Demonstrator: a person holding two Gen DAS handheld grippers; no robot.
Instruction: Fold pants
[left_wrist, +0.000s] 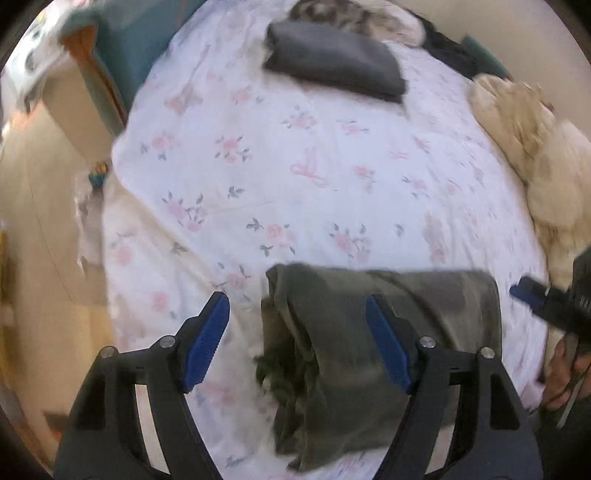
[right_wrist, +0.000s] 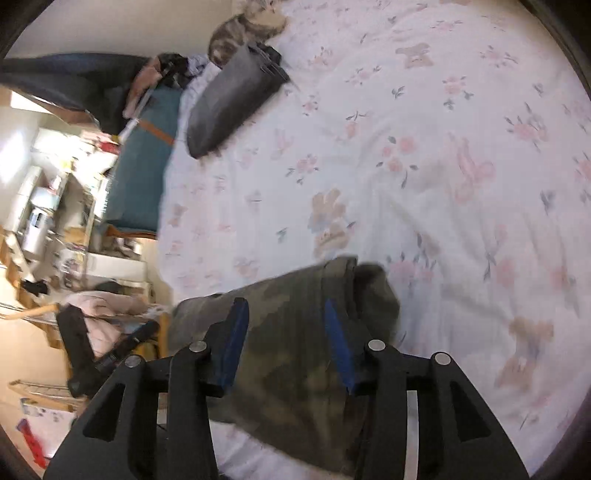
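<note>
- Left tongs (left_wrist: 297, 334), black arms with blue ribbed pads: released, jaws spread wide, nothing gripped; they hang over the left end of the pants.
- Right tongs (right_wrist: 286, 341), same build: released too, pads apart with cloth below them but not pinched.
- Olive-green folded cloth pants (left_wrist: 373, 332) lie in a thick bundle on the near edge of my bed, messy bunched end at left.
- White quilt with pink flower print (left_wrist: 295, 166) covers the bed under the pants.
- Dark grey folded garment (left_wrist: 332, 61) sits well apart, at the far side of the quilt.
- Grey-and-white fluffy cat (right_wrist: 245, 27) just beside that garment.
- Beige crumpled blanket (left_wrist: 524, 140) at the right edge of the bed.
</note>
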